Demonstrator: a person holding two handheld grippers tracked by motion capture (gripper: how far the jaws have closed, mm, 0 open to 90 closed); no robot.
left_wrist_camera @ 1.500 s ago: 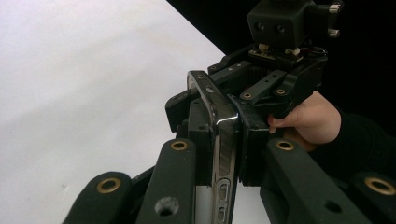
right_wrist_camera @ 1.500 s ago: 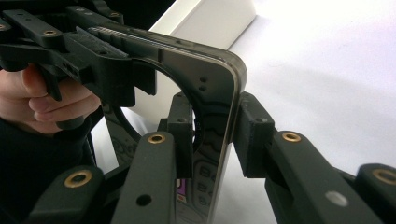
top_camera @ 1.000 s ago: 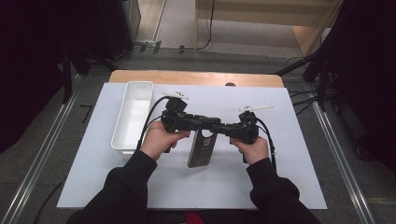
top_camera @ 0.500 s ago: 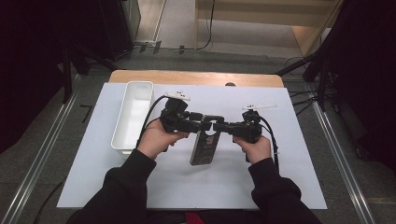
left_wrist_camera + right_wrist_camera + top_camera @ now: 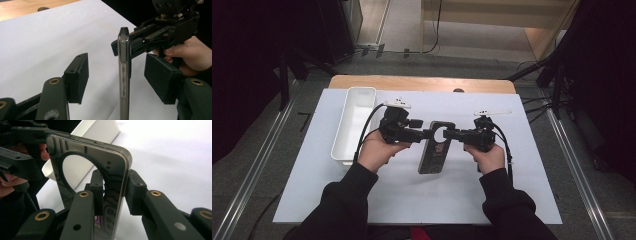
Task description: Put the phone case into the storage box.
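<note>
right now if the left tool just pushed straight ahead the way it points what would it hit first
The phone case first: it stands edge-on between the open left tool jaws. Past it is the right tool, clamped on the case's far edge, though depth is hard to judge.

Bare white table covering (image 5: 492, 195) lies open from 4 through 8 o'clock of the dark, clear-edged phone case (image 5: 435, 150), and again at 12 o'clock toward the wooden table edge (image 5: 422, 83). At 9 to 10 o'clock the long white plastic tray (image 5: 354, 122) blocks the way. The left gripper (image 5: 117, 75) crowds 9 o'clock and the right gripper (image 5: 113, 192) 3 o'clock.
</note>
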